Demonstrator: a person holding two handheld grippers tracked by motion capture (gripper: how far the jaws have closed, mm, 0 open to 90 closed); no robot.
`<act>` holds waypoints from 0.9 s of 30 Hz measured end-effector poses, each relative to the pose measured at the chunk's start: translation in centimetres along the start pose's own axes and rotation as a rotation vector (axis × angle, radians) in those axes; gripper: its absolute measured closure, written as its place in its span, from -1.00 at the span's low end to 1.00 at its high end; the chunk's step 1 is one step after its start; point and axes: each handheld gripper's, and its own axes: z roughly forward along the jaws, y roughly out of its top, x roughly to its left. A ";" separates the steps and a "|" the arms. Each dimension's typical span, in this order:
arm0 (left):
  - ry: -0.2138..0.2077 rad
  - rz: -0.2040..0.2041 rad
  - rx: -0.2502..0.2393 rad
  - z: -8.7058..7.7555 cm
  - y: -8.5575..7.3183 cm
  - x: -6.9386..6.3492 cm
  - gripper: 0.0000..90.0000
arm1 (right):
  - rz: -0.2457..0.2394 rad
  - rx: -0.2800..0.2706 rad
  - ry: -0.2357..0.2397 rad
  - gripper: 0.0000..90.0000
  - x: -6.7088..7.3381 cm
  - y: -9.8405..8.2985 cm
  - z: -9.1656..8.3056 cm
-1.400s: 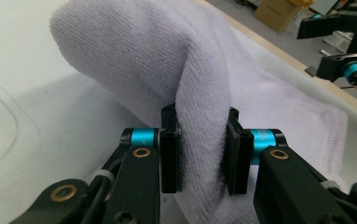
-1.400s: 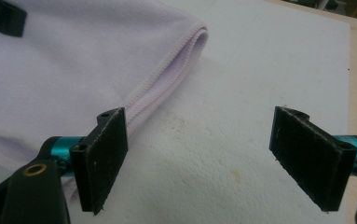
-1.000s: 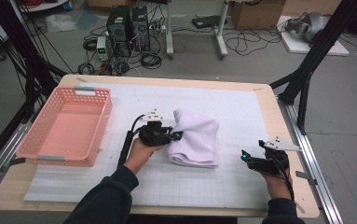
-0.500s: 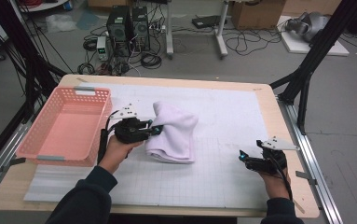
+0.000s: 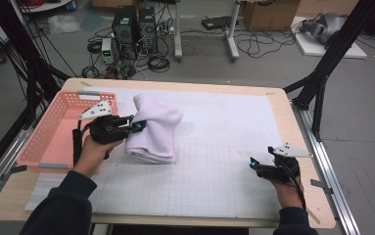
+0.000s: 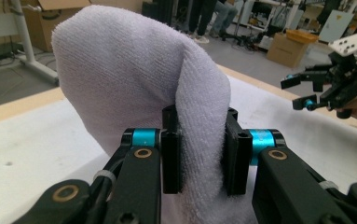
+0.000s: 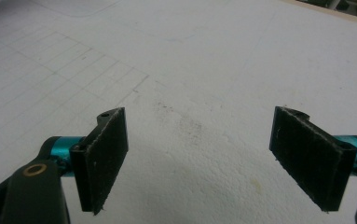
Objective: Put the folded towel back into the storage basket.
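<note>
Towel (image 5: 155, 128) dragged basketward, left claw (image 5: 137, 125) level, clamping it; right claw (image 5: 254, 164) released.

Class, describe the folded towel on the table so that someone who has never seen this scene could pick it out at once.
Start at the wooden table covered by a white gridded mat. At its left end stands a pink basket; just right of it the left gripper is clamped on the towel. It is a pale lilac, fluffy, folded bundle, the only soft thing on the table.

A wooden table (image 5: 292, 147) carried a white gridded mat (image 5: 224, 166). A pink basket (image 5: 53, 132) sat at its left edge.
</note>
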 end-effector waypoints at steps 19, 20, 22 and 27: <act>0.013 0.001 -0.081 -6.9 3.8 3.7 0.62 | -0.019 -0.003 -0.009 -0.59 0.3 0.2 0.1; 0.013 0.001 -0.081 -6.9 3.8 3.7 0.62 | -0.019 -0.002 -0.011 -0.59 0.3 0.2 0.2; 0.016 -0.004 -0.097 -8.2 4.4 4.2 0.62 | -0.020 -0.002 -0.010 -0.60 0.3 0.2 0.2; 0.033 -0.013 -0.114 -10.4 5.0 5.2 0.62 | -0.021 -0.001 -0.012 -0.59 0.3 0.2 0.2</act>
